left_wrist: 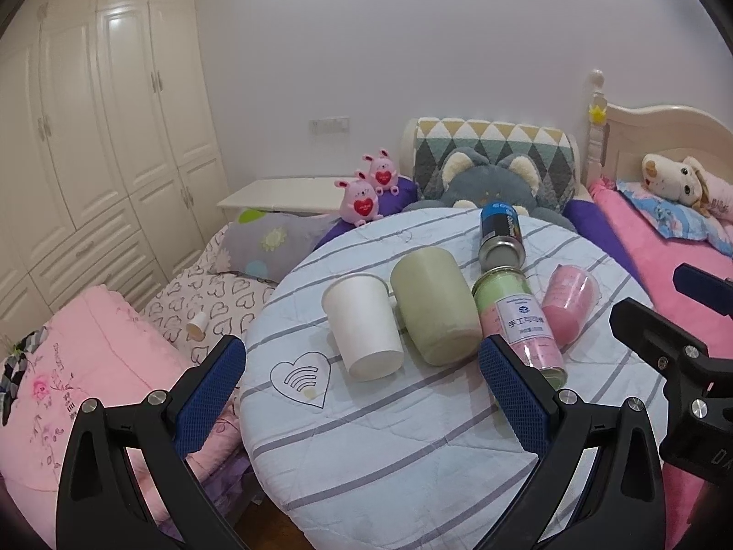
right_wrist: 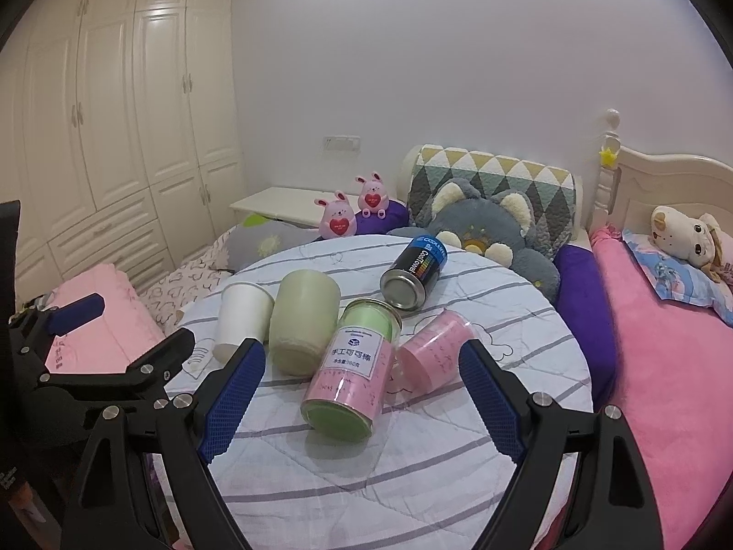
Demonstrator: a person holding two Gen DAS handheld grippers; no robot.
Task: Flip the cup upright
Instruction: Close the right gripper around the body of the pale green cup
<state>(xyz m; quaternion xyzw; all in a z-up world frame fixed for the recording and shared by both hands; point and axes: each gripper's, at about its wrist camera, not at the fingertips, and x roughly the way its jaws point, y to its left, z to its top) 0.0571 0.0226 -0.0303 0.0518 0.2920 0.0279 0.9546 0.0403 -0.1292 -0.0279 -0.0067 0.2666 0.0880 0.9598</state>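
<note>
A white paper cup [left_wrist: 364, 327] lies on its side on the round cloth-covered table [left_wrist: 412, 435], base toward me. A pale green cup [left_wrist: 435, 305] lies on its side just right of it. A pink plastic cup [left_wrist: 570, 305] lies tipped at the right. My left gripper [left_wrist: 362, 394] is open and empty, a little short of the white and green cups. In the right wrist view the white cup [right_wrist: 240, 321], green cup [right_wrist: 302, 321] and pink cup [right_wrist: 433, 355] lie ahead of my open, empty right gripper [right_wrist: 362, 389].
A pink-and-green labelled jar [right_wrist: 352, 366] and a dark blue can [right_wrist: 414, 272] lie on their sides among the cups. Beds with pink blankets flank the table [right_wrist: 412, 481]. Plush toys [right_wrist: 481, 233] sit behind it. The other gripper [left_wrist: 664, 343] shows at the right edge.
</note>
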